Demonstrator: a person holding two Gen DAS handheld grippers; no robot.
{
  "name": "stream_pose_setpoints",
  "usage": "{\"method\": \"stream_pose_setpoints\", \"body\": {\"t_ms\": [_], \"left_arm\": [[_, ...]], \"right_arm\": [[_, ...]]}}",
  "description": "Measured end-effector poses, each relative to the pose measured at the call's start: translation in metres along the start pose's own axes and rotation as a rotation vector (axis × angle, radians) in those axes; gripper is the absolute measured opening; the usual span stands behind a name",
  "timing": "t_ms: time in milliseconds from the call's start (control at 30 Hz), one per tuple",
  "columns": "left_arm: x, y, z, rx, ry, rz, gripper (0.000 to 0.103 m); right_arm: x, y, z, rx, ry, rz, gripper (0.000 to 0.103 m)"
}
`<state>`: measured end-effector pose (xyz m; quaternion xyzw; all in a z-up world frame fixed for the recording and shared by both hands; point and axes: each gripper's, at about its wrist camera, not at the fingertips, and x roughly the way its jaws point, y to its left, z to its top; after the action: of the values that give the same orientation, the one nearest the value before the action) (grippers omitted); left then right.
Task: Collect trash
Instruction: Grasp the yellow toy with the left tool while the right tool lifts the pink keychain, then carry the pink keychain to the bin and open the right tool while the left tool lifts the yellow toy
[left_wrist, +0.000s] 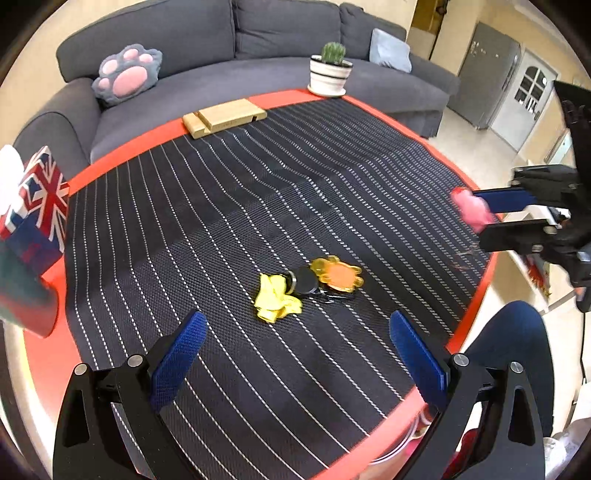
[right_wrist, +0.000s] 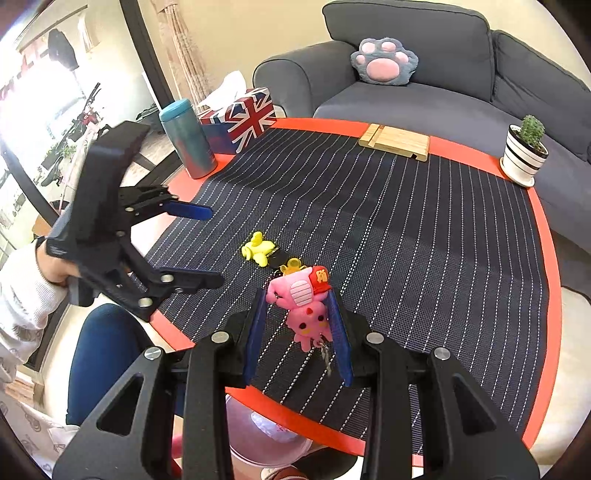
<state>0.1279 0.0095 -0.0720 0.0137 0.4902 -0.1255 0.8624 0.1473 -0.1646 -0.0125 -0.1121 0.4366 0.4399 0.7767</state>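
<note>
Pink rubbery figure keychain (right_wrist: 304, 306), red-capped.

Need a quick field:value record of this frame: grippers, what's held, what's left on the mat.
right gripper: shut on pink toy keychain, lifted off the mat
left gripper: open, empty, above the mat
left on mat: yellow crumpled piece, black round item, orange charm, clustered together
table edge: wooden stand, potted cactus, flag tissue box, teal bottle
below table edge: translucent bin
</note>
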Motion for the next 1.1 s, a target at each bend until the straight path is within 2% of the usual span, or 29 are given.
{"method": "stream_pose_setpoints", "body": {"t_ms": [133,167,233,500,567,833,1100], "left_arm": [[0.014,0.005,0.002,-0.008,0.018,0.017,0.092],[0.016,0.006,0.002,-0.007,0.023,0.012,0.081],[0.023,0.006,0.002,0.002,0.043,0.014,0.07],[0.036,0.005,0.001,0.007,0.066,0.008,0.046],[0.037,0.006,0.001,0.005,0.067,0.01,0.034],[0.034,0.006,-0.002,-0.005,0.049,0.014,0.033],[0.012,0.005,-0.008,-0.022,0.003,0.015,0.032]], "right_arm": [[0.002,-0.004,-0.002,0.008,0.004,-0.001,0.033],[0.002,-0.005,-0.003,0.01,0.006,-0.001,0.033],[0.004,-0.007,-0.004,0.012,0.009,0.0,0.033],[0.008,-0.009,-0.006,0.016,0.018,0.003,0.033],[0.009,-0.009,-0.007,0.017,0.019,0.002,0.033],[0.011,-0.009,-0.008,0.018,0.02,0.002,0.033],[0.011,-0.007,-0.009,0.017,0.013,0.004,0.033]]}}
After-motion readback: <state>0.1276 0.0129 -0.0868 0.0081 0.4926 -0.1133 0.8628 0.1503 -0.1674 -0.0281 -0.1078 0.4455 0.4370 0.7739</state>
